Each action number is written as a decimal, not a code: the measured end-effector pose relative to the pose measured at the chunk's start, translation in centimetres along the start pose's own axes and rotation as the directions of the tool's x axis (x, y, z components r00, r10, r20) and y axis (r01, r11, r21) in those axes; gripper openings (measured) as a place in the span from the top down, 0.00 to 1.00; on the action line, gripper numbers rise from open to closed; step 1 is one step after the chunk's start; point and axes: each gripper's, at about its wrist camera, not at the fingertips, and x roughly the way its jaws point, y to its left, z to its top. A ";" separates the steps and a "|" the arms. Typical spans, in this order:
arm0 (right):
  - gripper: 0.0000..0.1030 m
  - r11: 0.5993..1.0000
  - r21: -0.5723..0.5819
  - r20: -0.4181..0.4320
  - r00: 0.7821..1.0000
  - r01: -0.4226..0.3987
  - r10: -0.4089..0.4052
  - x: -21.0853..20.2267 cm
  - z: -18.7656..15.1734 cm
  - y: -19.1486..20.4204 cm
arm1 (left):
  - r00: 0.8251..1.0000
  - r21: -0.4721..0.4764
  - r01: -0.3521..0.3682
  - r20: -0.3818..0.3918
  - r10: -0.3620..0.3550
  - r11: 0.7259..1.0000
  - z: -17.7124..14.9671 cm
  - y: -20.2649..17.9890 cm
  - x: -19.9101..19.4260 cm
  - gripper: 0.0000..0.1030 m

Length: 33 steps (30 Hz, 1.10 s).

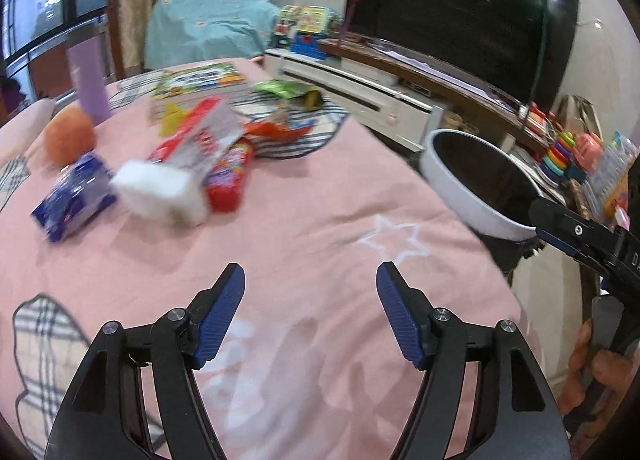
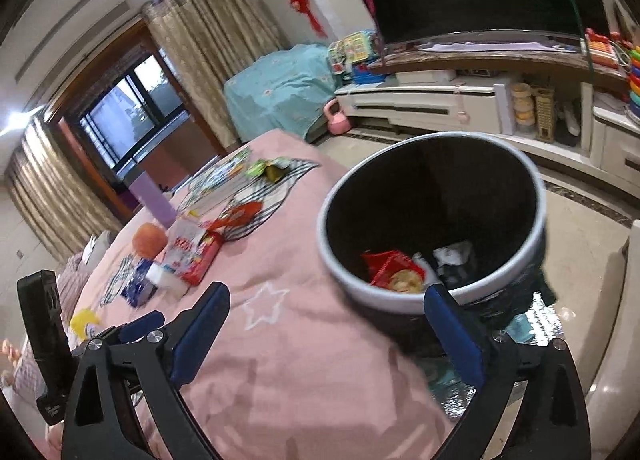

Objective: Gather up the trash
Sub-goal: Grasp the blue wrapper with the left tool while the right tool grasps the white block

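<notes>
A pile of wrappers lies at the far left of the pink-clothed table: a blue-and-white packet, a white block, a red-and-white packet, a red tube and a green wrapper. My left gripper hangs open over bare cloth, short of the pile. My right gripper is open and empty, at the table's edge beside the near rim of the white bin. Inside the bin lie a red wrapper and crumpled white paper.
An orange, a purple box and picture books also sit on the table. Past the bin are a low white TV cabinet, a dark TV, toys and a pink kettlebell on the floor.
</notes>
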 end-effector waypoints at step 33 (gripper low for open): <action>0.04 0.933 -0.293 -0.207 0.966 -0.209 0.152 8.7 -3.4 15.6 | 0.986 -0.148 -0.166 -0.002 0.168 0.975 -2.0 18.0 -3.5 0.27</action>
